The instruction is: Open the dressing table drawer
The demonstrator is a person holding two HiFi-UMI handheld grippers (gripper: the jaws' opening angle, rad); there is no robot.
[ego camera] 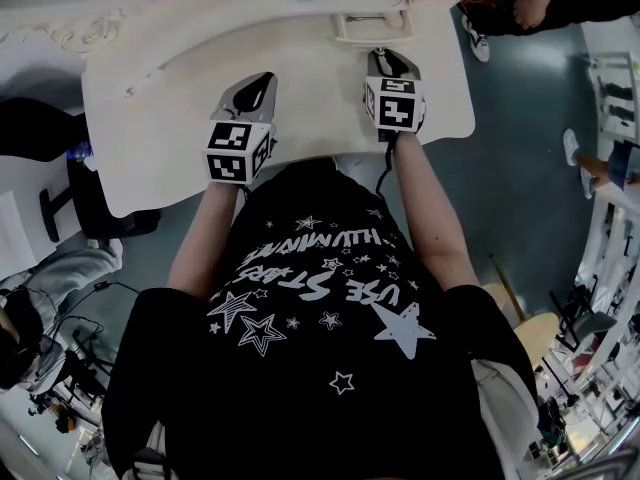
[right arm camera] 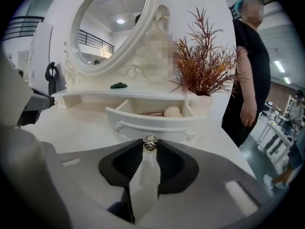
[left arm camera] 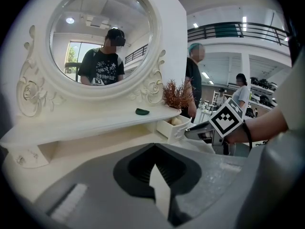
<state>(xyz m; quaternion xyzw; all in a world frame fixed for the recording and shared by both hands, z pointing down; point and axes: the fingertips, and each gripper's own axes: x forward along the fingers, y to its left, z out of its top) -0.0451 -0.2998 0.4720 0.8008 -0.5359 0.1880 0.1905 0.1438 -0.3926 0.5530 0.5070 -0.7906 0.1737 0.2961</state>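
**White drawer (right arm camera: pixel 152 121) open, its knob (right arm camera: pixel 150 142) in my right hand-held gripper (right arm camera: pixel 150 148)**

Nearest to me, the dark pads of my right hand-held gripper are closed on the small metal knob at the middle of the drawer front. The knob sits just at their tips. My left hand-held gripper (left arm camera: pixel 153 147) is over the white table (left arm camera: pixel 86 149), to the left and well apart from the drawer. Its tips meet and it holds nothing. The drawer stands out from under the shelf (right arm camera: pixel 86 95), on the right part of the table. Inside it I see a round pale thing (right arm camera: pixel 172 111) and beside it a pink stick (right arm camera: pixel 151 113). On the shelf lies a small green thing (right arm camera: pixel 119 85). Behind, at the right, is a red-brown plant (right arm camera: pixel 202 66) in a white pot, and at the left an oval mirror (right arm camera: pixel 112 23). A person (right arm camera: pixel 248 80) in black stands beyond the table's right end.
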